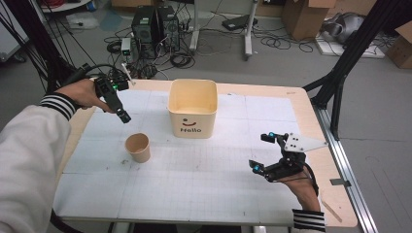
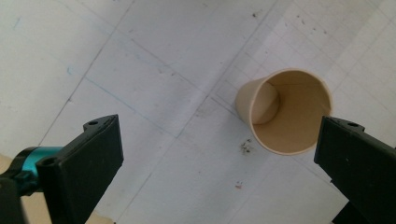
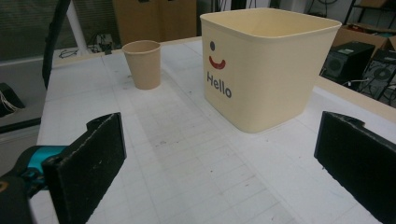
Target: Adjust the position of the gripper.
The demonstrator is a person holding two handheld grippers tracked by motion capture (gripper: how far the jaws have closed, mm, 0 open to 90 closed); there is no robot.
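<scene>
Left gripper (image 1: 121, 114): jaws spread wide, empty, held above the table and pointing down at the cup.
Right gripper (image 1: 262, 153): jaws spread wide, empty, low over the table's right side.
Cup (image 1: 138, 147): paper, upright, standing on the table left of centre.
Tub (image 1: 192, 108): cream, marked "Hello", behind the cup.
Table (image 1: 204, 184): white gridded sheet, scuffed, wood edge.
Room: grey floor, cables, computer towers (image 1: 155, 26), cardboard boxes (image 1: 306, 17).

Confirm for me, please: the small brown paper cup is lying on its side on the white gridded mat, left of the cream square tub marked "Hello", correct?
Not quite: the small brown paper cup stands upright, mouth up, as the high view shows. It is indeed on the white gridded mat, left of the cream square tub.
</scene>
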